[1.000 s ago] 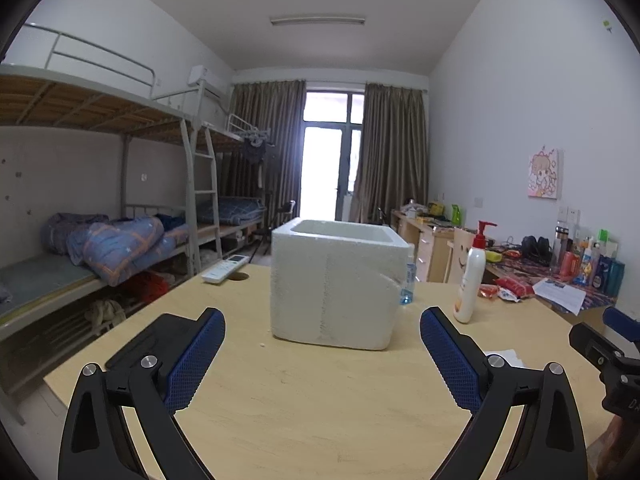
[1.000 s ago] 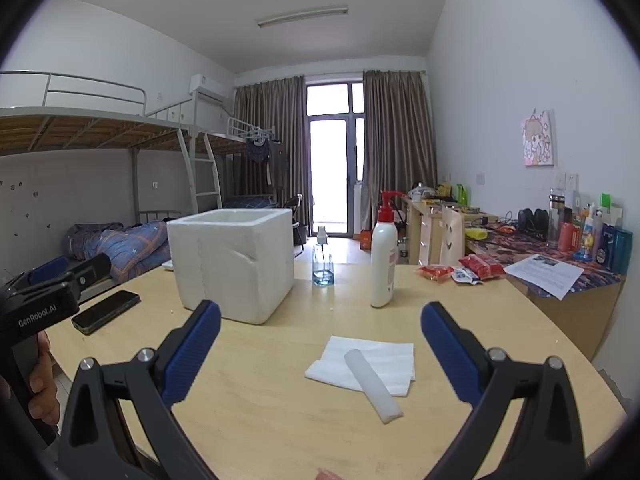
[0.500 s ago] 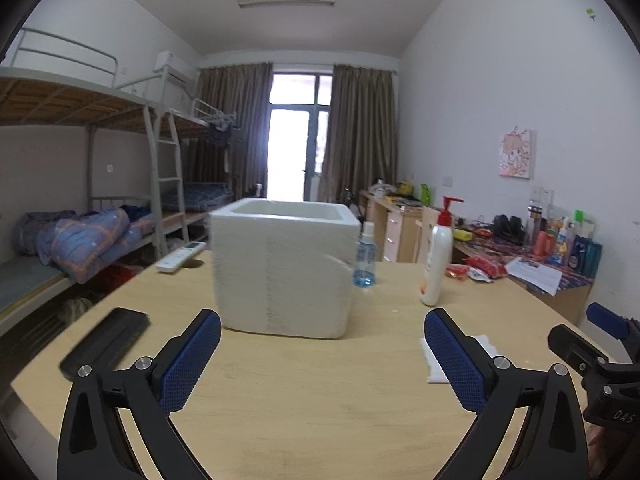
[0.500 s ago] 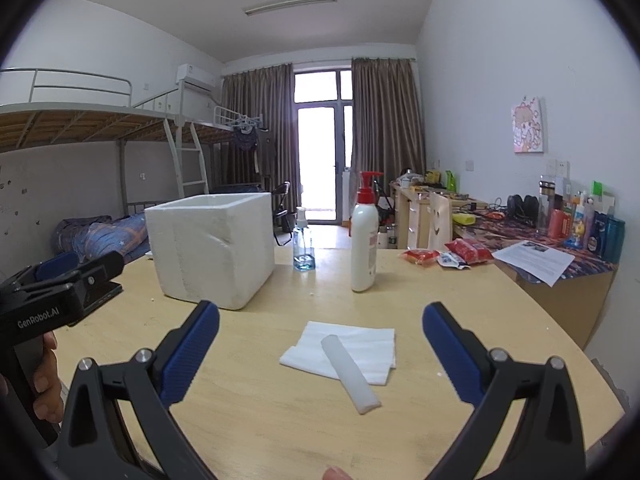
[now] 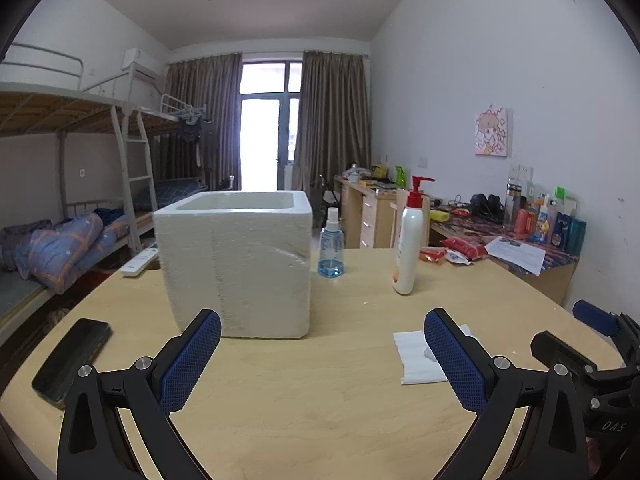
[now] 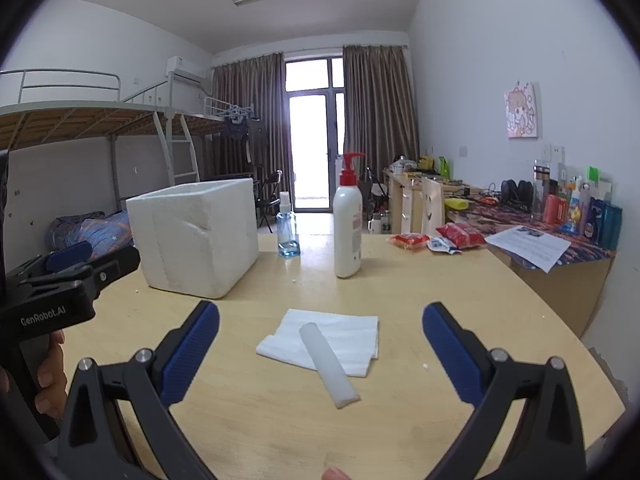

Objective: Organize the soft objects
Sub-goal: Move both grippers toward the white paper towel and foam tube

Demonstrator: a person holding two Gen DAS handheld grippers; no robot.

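A folded white foam sheet [image 6: 332, 340] lies on the wooden table [image 6: 400, 288], with a rolled white foam tube [image 6: 328, 364] resting across it. My right gripper [image 6: 320, 348] is open just short of the sheet and tube, holding nothing. A white foam box [image 5: 240, 264], open at the top, stands at the table's middle left. My left gripper [image 5: 322, 354] is open and empty in front of the box; the foam sheet [image 5: 418, 356] shows partly behind its right finger. The right gripper [image 5: 592, 344] enters the left wrist view at the right edge.
A white pump bottle [image 6: 347, 224] with a red top and a small blue spray bottle [image 6: 288, 232] stand behind the sheet. A black phone [image 5: 72, 360] lies at the table's left edge, a remote [image 5: 140, 262] farther back. Red snack packets [image 6: 432, 240] sit at the far right.
Both grippers have swung to the right and moved in. The foam sheet has come into the left wrist view, and the sheet and tube sit larger and more central between the right fingers.
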